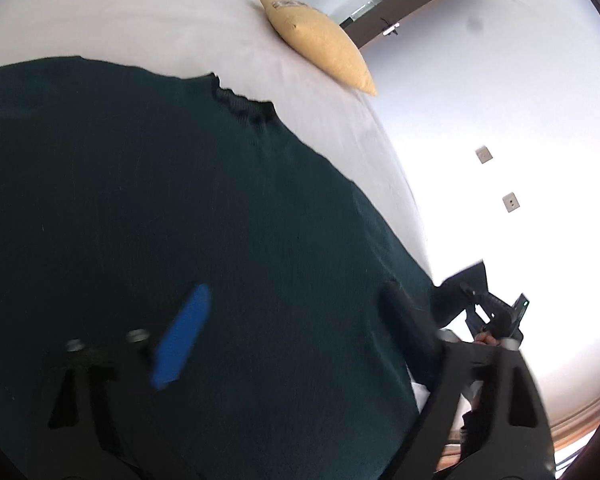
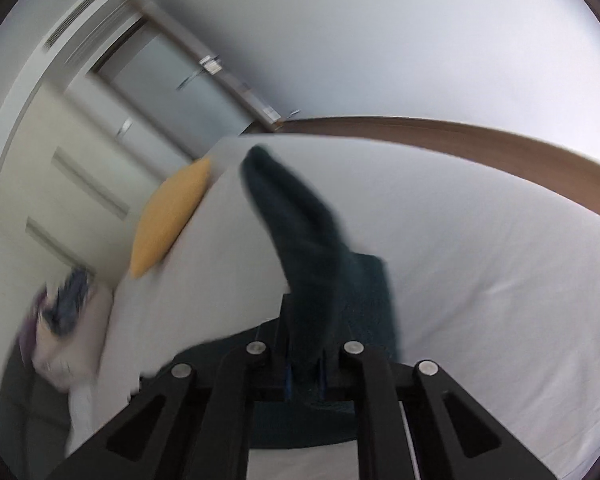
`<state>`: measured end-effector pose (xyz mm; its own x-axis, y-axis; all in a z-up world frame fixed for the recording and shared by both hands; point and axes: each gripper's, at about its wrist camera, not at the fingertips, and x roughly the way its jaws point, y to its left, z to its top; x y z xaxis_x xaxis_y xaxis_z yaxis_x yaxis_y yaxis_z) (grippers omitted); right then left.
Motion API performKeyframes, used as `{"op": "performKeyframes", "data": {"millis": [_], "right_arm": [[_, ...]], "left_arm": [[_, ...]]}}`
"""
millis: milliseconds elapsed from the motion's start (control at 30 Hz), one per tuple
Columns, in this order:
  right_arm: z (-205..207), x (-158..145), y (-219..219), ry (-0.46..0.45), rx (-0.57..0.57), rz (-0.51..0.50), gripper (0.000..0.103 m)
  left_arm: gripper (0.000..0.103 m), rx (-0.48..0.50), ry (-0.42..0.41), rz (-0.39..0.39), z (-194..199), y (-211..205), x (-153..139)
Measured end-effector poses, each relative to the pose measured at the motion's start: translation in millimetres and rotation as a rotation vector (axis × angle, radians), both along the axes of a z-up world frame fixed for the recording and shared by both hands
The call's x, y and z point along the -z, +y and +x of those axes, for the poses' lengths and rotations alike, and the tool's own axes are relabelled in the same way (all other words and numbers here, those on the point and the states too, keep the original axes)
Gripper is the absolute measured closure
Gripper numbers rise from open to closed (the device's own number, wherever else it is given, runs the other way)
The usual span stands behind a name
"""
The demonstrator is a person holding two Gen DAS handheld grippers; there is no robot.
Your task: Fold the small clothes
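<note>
Right gripper clenches the sweater sleeve — mid-fold; left gripper released. Next we lay it across.

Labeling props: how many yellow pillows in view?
1. The yellow fabric pillow lies at the far edge of the white bed, beyond the dark green knit sweater. Others may be out of frame.

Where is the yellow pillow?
The yellow pillow lies at the white bed's far edge, beyond the dark green sweater, seen in both wrist views.
</note>
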<state>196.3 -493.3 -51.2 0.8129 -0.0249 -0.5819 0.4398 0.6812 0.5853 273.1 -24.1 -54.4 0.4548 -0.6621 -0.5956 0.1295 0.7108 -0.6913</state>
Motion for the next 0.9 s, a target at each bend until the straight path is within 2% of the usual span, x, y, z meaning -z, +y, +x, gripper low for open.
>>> {"op": "performKeyframes", "data": {"millis": [33,167,267,300,333,400,567,667,733,800,900], "right_arm": [[15,-9,25,0.004,-0.061,-0.041,0.093],[62,-22,143,0.001,-0.338,-0.131,0.093],[78,-12,224,0.024,-0.507,-0.224,0.093],[81,-6,252,0.033,-0.555,-0.259,0.093],[82,3,276,0.047,-0.599,-0.289,0.093],[83,23,312,0.072,-0.654,-0.301,0.093],[77,49,340,0.11,-0.68,-0.278,0.093],[69,58,339,0.113,-0.682,-0.218,0.087],[54,65,335,0.105,-0.692,-0.178,0.079],[46,70,327,0.09,-0.71,-0.105,0.063],[32,77,314,0.066,-0.688,-0.012,0.055]], "left_arm": [[0.044,-0.016,0.006,-0.006,5,3,0],[0.043,-0.037,0.024,-0.069,19,13,-1],[0.034,-0.042,0.055,-0.165,36,19,4],[0.024,-0.041,0.062,-0.184,38,21,5],[0.02,-0.041,0.071,-0.224,44,20,8],[0.019,-0.011,0.092,-0.273,54,15,12],[0.019,0.054,0.188,-0.307,83,-3,34],[0.019,0.087,0.255,-0.303,96,-17,49],[0.019,0.088,0.295,-0.309,103,-22,60],[0.019,0.093,0.315,-0.308,107,-26,67],[0.02,0.094,0.321,-0.299,108,-32,72]]}}
